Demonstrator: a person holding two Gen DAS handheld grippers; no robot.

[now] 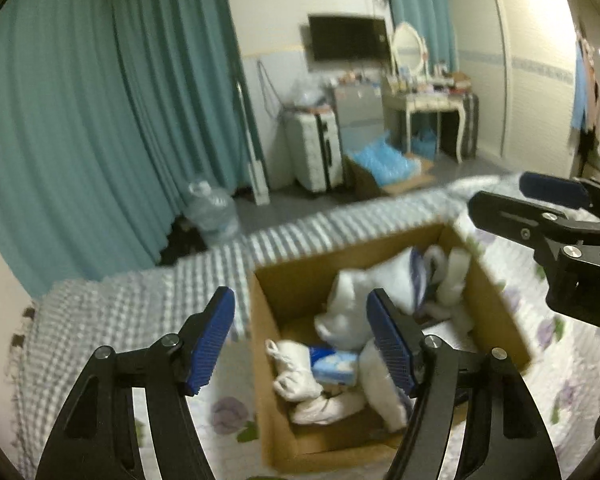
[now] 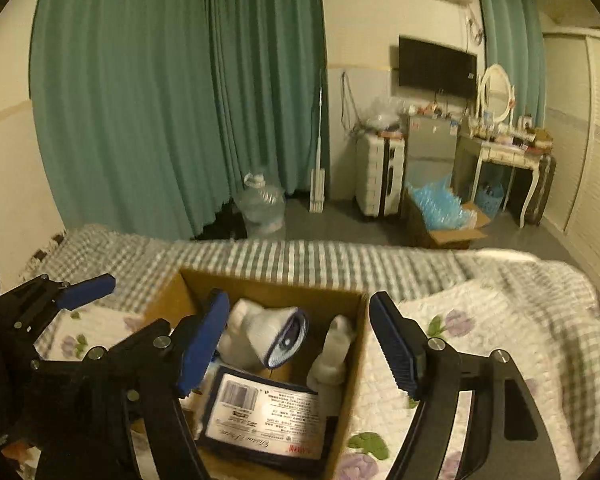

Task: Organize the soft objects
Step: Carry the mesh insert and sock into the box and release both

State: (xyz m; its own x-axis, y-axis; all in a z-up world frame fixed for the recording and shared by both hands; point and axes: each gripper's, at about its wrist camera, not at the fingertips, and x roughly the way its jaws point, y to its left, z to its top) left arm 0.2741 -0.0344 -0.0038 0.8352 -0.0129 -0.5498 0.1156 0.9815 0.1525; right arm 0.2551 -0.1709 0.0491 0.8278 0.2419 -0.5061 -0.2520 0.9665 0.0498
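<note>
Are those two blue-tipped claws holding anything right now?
No. The left gripper and right gripper both hang open over the cardboard box, nothing between their fingers.

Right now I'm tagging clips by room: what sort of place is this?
Most likely a bedroom: a bed with a floral quilt holds the cardboard box, and a dressing table with an oval mirror and a wall television stand behind.

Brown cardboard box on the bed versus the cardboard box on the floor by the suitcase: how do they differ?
The brown cardboard box on the bed holds white soft items and a flat labelled packet; the cardboard box on the floor is heaped with pale blue plastic. The bed box sits directly under both open grippers; the floor box stands far off beside the white suitcase. Both are open-topped brown cardboard.
</note>
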